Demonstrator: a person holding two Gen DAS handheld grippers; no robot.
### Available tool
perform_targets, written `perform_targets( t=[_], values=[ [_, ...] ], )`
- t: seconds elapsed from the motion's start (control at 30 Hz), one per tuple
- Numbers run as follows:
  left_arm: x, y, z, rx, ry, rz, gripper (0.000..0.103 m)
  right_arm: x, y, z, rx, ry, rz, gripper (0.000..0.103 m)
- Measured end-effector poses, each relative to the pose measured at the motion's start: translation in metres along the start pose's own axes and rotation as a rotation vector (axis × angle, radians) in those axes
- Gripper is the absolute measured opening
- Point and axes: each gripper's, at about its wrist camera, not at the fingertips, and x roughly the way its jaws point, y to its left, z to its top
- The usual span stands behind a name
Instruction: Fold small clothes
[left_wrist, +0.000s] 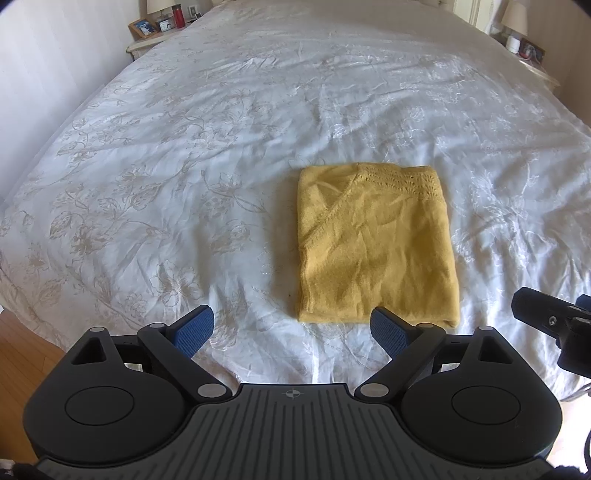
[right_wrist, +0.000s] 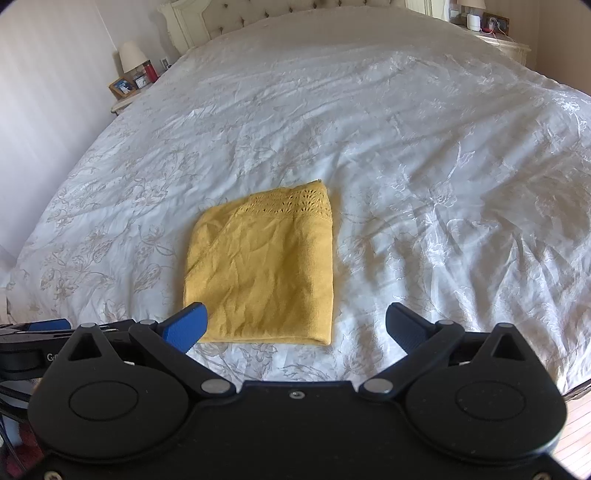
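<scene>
A mustard-yellow knit garment lies folded into a neat rectangle on the white floral bedspread, with a lace-pattern band along its far edge. My left gripper hovers open just short of its near edge, a little to the left, with nothing between the blue pads. In the right wrist view the same folded garment lies ahead and left of centre. My right gripper is open and holds nothing; its left pad overlaps the garment's near-left corner in the image. The right gripper's body shows at the right edge of the left view.
The bedspread is wrinkled and covers a wide bed. A nightstand with a photo frame, clock and red bottle stands far left; another nightstand with devices is far right. Wood floor shows past the bed's near edge.
</scene>
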Motion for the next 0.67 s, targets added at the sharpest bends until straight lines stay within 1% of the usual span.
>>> perform_targets(
  t=[0.67],
  values=[
    [0.019,0.002,0.012,0.003,0.040,-0.020,0.093,0.024,0.005,0.011,0.005,0.055,0.010,0.102]
  ],
)
